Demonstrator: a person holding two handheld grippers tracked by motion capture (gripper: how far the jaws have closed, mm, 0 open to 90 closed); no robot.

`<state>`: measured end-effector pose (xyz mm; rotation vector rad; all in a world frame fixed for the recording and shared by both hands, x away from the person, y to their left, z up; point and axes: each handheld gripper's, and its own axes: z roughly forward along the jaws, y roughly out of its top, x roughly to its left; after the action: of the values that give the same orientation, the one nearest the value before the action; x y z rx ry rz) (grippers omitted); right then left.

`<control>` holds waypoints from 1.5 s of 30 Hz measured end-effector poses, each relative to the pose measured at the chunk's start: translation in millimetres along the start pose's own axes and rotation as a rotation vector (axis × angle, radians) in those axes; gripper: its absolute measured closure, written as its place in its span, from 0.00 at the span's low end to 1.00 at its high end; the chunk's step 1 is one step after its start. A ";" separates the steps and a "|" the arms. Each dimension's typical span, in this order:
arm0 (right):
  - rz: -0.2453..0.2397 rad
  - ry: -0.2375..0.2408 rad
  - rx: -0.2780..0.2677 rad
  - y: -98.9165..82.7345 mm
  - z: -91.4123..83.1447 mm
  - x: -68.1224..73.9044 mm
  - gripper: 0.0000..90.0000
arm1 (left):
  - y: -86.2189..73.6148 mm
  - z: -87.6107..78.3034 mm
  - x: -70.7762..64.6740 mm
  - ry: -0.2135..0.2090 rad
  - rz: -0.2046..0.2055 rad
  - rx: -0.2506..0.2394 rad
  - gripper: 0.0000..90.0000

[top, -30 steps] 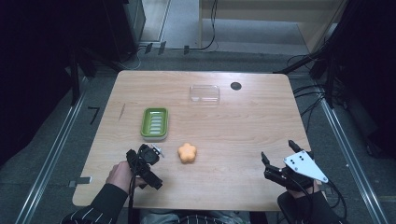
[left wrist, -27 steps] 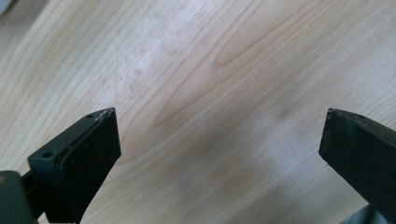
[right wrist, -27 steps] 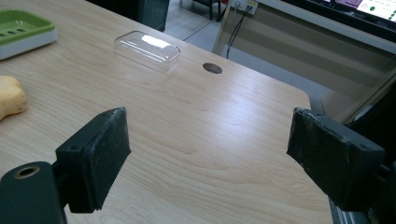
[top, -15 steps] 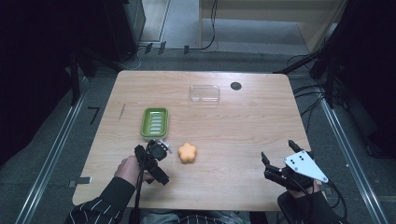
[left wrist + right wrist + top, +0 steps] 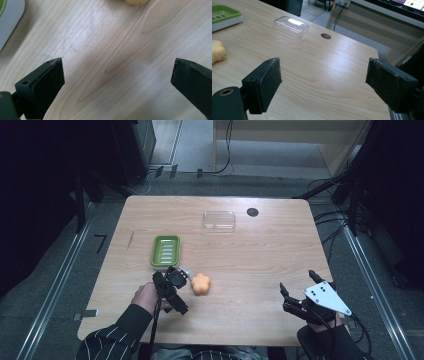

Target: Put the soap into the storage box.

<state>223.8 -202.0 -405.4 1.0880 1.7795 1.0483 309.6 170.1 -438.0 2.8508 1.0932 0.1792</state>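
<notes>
The wooden table [image 5: 250, 255] carries a green soap dish [image 5: 165, 251] and, farther back, its clear lid [image 5: 219, 220], set aside so the dish lies open. The orange flower-shaped soap [image 5: 201, 283] sits just beside the dish. The left gripper [image 5: 172, 279], jaws wide, closes in on it; the right gripper [image 5: 297, 292] waits wide, well apart.

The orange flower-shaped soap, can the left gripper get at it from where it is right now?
Probably yes. The left gripper sits just beside the orange soap, jaws wide open, with bare wood between them in the left gripper view. The green soap dish lies off to the side, not in the way.
</notes>
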 end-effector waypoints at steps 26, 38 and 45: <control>0.002 0.001 -0.001 -0.4 0.1 -1.0 0.15 | 52.5 3.4 -1.7 -0.045 0.099 -0.045 0.00; 0.002 0.003 -0.001 -0.5 0.2 -1.2 0.15 | 68.3 12.4 -3.7 -0.034 0.151 -0.029 0.05; 0.003 0.003 -0.001 -0.5 0.2 -1.5 0.15 | 74.1 16.7 -5.8 -0.015 0.186 -0.012 0.22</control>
<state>224.3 -203.5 -405.6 1.0889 1.7802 1.0535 356.6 110.7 -446.2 2.9364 0.8199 0.1752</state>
